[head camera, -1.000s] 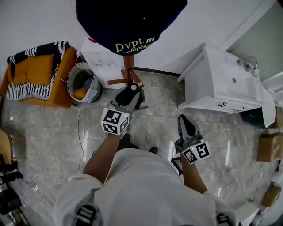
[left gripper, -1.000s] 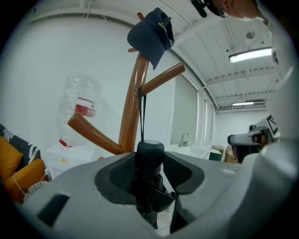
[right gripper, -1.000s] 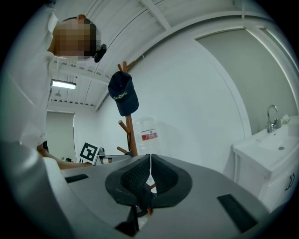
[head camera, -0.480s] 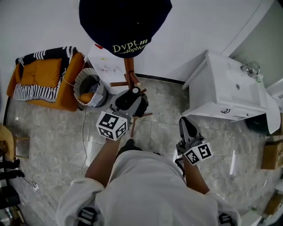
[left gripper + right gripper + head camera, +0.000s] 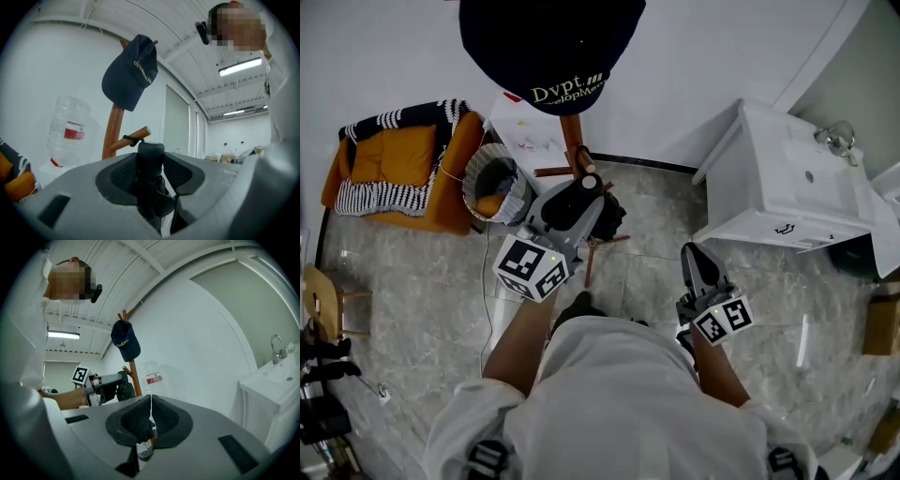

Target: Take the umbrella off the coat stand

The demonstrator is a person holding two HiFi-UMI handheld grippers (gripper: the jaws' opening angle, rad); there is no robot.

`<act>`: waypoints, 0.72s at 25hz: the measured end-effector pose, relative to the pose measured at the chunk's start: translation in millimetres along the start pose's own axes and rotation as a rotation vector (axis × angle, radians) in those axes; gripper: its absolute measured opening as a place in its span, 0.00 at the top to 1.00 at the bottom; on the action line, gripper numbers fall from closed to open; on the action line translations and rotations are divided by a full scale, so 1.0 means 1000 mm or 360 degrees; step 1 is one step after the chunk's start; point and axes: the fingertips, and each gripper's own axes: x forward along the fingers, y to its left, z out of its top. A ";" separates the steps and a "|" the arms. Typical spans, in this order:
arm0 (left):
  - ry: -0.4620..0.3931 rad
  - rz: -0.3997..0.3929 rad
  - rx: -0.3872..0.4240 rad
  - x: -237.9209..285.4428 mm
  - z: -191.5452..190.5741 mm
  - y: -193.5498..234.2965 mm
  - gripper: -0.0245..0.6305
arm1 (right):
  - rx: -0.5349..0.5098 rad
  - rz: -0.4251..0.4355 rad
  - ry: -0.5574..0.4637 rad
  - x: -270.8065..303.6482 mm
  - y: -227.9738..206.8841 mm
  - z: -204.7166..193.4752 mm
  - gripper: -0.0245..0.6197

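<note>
The left gripper (image 5: 151, 171) is clamped on the handle of the black folded umbrella (image 5: 150, 152), just beside the brown wooden coat stand (image 5: 113, 131). The umbrella's black strap (image 5: 128, 138) loops around a peg, so a sideways pull could snag it and tip the stand. The right gripper (image 5: 151, 418) has its jaws together, empty.

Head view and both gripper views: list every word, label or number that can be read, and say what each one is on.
"Dvpt." on the navy cap; the smaller line beneath is cut off, roughly "lopMe".
Red label on the water bottle: too blurred to read.
Small mark on the white cabinet: too small to read.
</note>
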 end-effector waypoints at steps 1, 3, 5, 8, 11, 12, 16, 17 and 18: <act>-0.0014 -0.0010 0.0005 -0.001 0.005 -0.003 0.68 | 0.0004 -0.0002 -0.0001 -0.002 0.000 -0.001 0.94; -0.0035 -0.0030 0.0020 -0.004 0.014 -0.011 0.68 | 0.0011 -0.0005 -0.0005 -0.004 0.001 -0.002 0.94; -0.0053 -0.0051 0.0029 -0.006 0.021 -0.017 0.68 | 0.0017 -0.0008 -0.0010 -0.007 0.001 -0.002 0.94; -0.0078 -0.0082 0.0029 -0.008 0.030 -0.026 0.68 | 0.0027 -0.0016 -0.0014 -0.009 0.000 -0.003 0.94; -0.0089 -0.0112 0.0023 -0.010 0.038 -0.036 0.68 | 0.0030 -0.0020 -0.0025 -0.012 0.001 -0.002 0.94; -0.0092 -0.0126 0.0019 -0.011 0.040 -0.039 0.68 | 0.0027 -0.0019 -0.0029 -0.013 0.001 -0.001 0.94; -0.0117 -0.0192 0.0021 -0.016 0.047 -0.057 0.68 | 0.0011 -0.0016 -0.0044 -0.015 0.001 0.003 0.94; -0.0122 -0.0213 0.0024 -0.017 0.048 -0.062 0.68 | 0.0008 -0.0018 -0.0049 -0.015 0.001 0.004 0.94; -0.0126 -0.0236 0.0026 -0.019 0.048 -0.067 0.68 | 0.0005 -0.0022 -0.0055 -0.017 0.002 0.005 0.94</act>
